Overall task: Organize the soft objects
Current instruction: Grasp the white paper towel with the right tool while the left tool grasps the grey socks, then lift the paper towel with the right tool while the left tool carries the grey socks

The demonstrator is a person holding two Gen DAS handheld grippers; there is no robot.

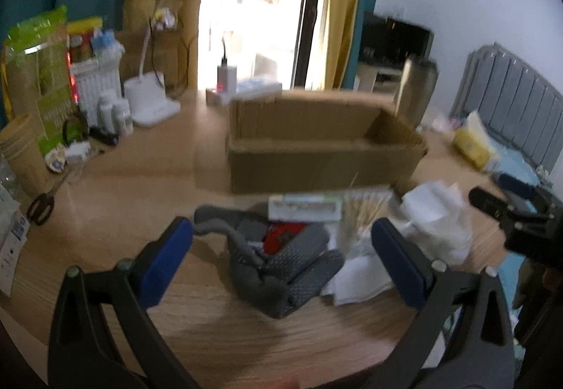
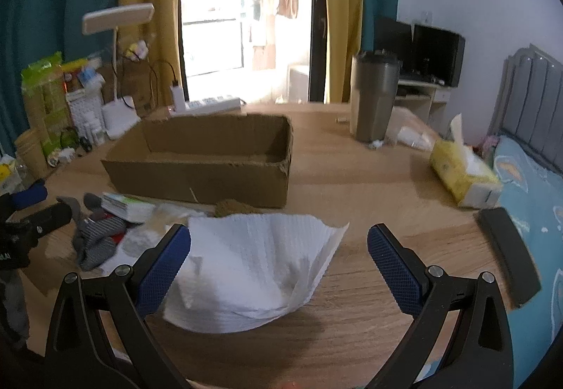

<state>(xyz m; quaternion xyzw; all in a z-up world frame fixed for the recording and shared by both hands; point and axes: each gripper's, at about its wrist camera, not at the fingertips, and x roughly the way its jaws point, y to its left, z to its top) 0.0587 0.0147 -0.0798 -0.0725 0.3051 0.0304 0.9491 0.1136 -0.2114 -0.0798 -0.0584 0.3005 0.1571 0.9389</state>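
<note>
Hovering wide open, both: left hand-held gripper (image 1: 281, 248) over socks (image 1: 285, 269), right hand-held gripper (image 2: 279, 250) over paper towels (image 2: 253, 269) (box (image 2: 211, 174) looks empty, nothing sorted yet).

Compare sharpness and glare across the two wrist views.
Left wrist view: motion-blurred, smearing the cardboard box and grey socks; the window blows out white. Right wrist view: sharper, the white paper towel shows its texture; window glare milder. Both bend edges, fisheye.
</note>
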